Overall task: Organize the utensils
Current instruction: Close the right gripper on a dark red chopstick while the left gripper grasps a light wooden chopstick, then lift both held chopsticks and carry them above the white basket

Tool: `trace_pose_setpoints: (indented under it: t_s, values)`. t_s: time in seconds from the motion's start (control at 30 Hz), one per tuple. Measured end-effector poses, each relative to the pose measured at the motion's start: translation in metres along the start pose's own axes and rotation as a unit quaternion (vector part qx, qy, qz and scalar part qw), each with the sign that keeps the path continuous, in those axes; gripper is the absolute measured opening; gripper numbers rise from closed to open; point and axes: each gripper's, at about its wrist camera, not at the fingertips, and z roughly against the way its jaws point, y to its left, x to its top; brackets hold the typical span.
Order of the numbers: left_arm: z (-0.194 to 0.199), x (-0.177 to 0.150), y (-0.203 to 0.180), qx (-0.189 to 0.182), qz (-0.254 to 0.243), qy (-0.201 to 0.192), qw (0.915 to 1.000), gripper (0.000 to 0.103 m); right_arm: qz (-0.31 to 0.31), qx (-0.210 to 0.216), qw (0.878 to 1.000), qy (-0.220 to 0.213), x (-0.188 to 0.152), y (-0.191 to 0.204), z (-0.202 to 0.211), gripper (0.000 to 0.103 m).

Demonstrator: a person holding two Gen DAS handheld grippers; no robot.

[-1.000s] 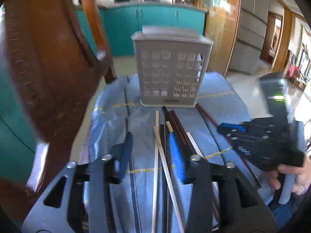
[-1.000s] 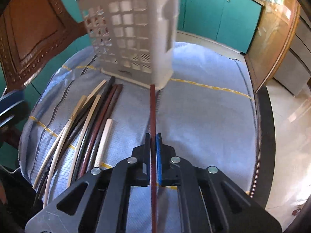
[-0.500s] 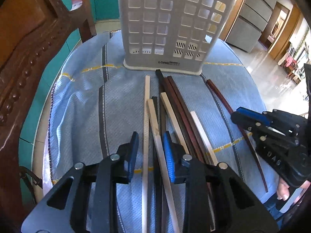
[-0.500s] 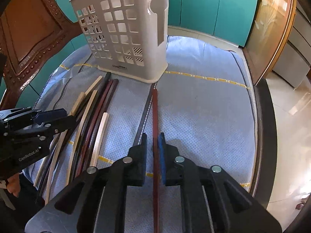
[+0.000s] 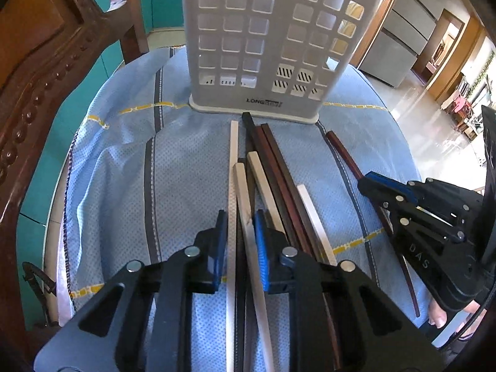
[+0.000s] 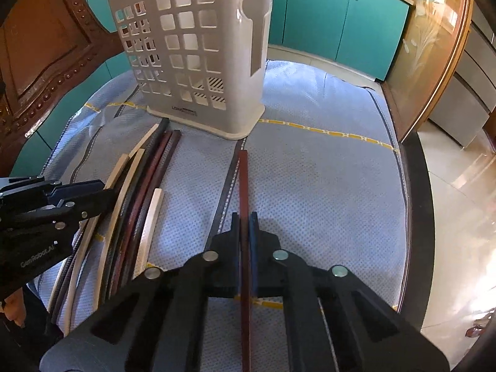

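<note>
A round table (image 6: 356, 186) covered with a blue cloth (image 5: 108, 170) carried a white slotted utensil holder (image 5: 266, 40) near its far edge, and a bundle of chopsticks (image 5: 279, 179) lay on the cloth in front of it, running from the holder's base toward the near edge.

Our left gripper (image 5: 240, 232) sat low over the bundle, its jaws closing around two pale chopsticks (image 5: 245, 204), with a dark one seemingly between them; the pads did not yet press. We judged it best to narrow onto a single stick, keep the tips flat on the cloth, and close fully before lifting.

Our right gripper (image 6: 245, 232) was pressed together, pinching a reddish-brown chopstick (image 6: 243, 179) that pointed at the holder's near corner, well apart from the bundle.

The left wrist view showed the sticks inside the left jaws and the holder's front grid. Only the right wrist view showed the pinch on the red stick, the spoon-shaped cutout in the holder's side, and the bare cloth toward the table's right edge.
</note>
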Motion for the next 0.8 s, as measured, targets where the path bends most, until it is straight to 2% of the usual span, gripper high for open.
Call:
trace_pose_setpoints:
  t_s: [0.07,0.1,0.2,0.3,0.47,0.67,0.8]
  values:
    - [0.004,-0.001,0.003,0.0,0.002,-0.005,1.0,0.016,-0.002,0.002,1.0,-0.011,0.0,-0.001,0.007,0.006]
    - [0.009,-0.004,0.005,0.004,0.003,-0.015,0.9999,0.01,-0.002,0.003,1.0,-0.016,0.0,-0.002,0.01,0.006]
    - [0.027,-0.004,0.008,-0.014,0.01,-0.041,0.999,0.008,-0.002,0.008,0.999,-0.036,0.0,-0.003,0.025,0.006]
    - [0.034,-0.005,0.008,-0.011,0.008,-0.054,0.9984,0.008,-0.005,0.01,0.999,-0.046,-0.001,-0.004,0.034,0.006]
    - [0.031,-0.005,0.01,-0.004,0.01,-0.049,0.9987,0.008,-0.012,0.013,0.999,-0.029,-0.002,-0.006,0.032,0.006]
    - [0.009,-0.006,0.021,0.015,0.019,-0.005,0.9997,0.008,-0.028,0.033,0.999,0.021,-0.005,-0.013,0.009,0.006]
    - [0.0,-0.003,0.024,0.024,0.025,0.003,0.9994,0.008,-0.023,0.022,0.999,0.024,-0.002,-0.01,0.001,0.009]
